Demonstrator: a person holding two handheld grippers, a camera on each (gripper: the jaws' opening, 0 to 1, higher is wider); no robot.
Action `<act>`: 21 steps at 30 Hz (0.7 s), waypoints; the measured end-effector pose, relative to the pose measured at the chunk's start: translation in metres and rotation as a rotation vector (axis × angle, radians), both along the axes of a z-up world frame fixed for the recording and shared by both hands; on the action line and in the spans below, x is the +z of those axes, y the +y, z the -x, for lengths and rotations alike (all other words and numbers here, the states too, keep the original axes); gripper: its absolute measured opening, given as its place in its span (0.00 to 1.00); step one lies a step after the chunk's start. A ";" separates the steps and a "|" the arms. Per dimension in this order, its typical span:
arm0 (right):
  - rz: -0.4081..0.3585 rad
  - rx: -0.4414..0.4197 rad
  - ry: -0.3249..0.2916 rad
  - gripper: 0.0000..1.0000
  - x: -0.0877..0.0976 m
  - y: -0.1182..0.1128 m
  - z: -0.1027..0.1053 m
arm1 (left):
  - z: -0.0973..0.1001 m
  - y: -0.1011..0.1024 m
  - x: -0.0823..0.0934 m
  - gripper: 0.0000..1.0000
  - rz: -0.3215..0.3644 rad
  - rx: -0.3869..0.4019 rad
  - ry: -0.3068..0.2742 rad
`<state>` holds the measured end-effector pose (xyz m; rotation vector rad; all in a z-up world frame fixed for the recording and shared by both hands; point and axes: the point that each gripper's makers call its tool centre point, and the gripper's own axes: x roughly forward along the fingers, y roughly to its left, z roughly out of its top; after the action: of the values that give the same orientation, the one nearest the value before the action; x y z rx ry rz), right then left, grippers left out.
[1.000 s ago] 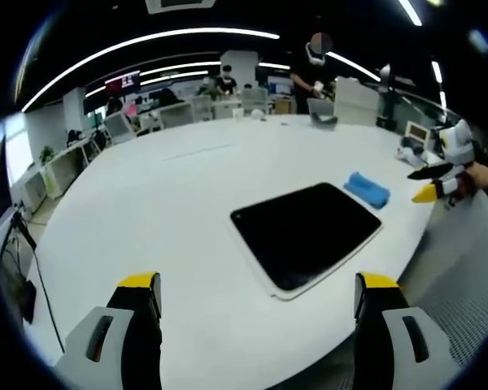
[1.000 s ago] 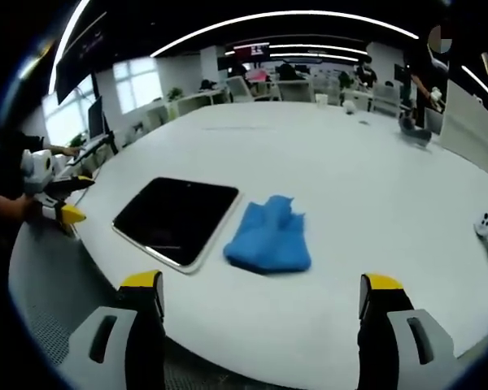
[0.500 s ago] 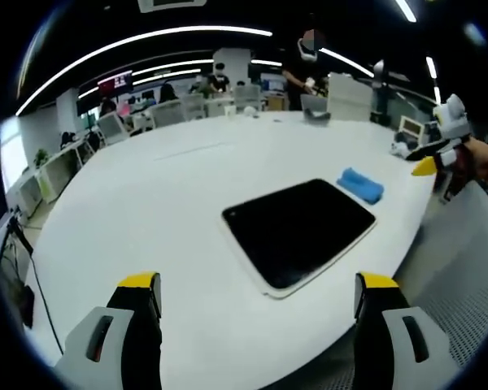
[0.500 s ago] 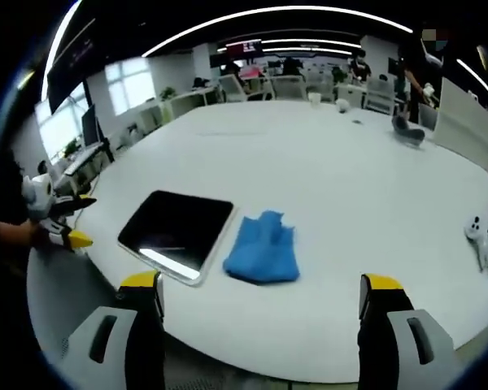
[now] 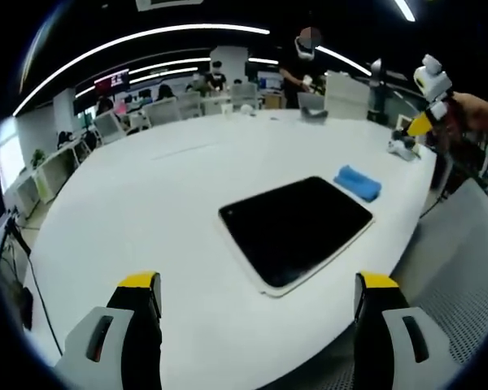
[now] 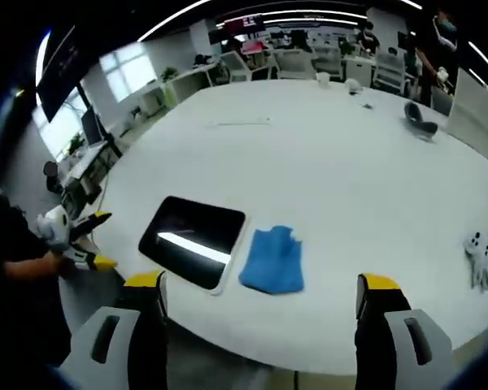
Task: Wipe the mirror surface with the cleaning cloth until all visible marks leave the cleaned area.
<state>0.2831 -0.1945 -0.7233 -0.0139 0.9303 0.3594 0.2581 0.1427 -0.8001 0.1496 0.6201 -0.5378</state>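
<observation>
Right gripper (image 6: 259,325) has lifted higher than a second ago, jaws apart and empty like left gripper (image 5: 259,325), crumpled blue cleaning cloth (image 6: 274,260) untouched just beside dark rectangular white-framed mirror (image 6: 192,240) on round white table (image 6: 325,154).

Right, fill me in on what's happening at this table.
A person holds a gripper in each hand over a large white table. A dark rectangular mirror lies flat near the table's edge, with a crumpled blue cleaning cloth beside it. Neither gripper touches anything: the left gripper and right gripper are both open and empty, hovering off the table's edge. Wiping has not started.
</observation>
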 end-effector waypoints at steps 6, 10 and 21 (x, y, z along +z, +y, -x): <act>-0.120 -0.016 0.124 0.94 -0.003 0.005 -0.010 | 0.000 0.000 0.000 0.99 0.003 0.000 -0.001; -0.123 -0.028 0.139 0.90 -0.002 0.001 -0.021 | -0.001 0.000 0.000 0.99 0.008 0.007 -0.001; -0.086 0.031 0.169 0.92 0.016 0.007 -0.038 | 0.000 0.001 -0.002 0.99 -0.001 0.009 0.009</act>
<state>0.3208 -0.1873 -0.7076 0.0825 1.0815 0.4339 0.2577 0.1434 -0.8024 0.1448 0.6297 -0.5295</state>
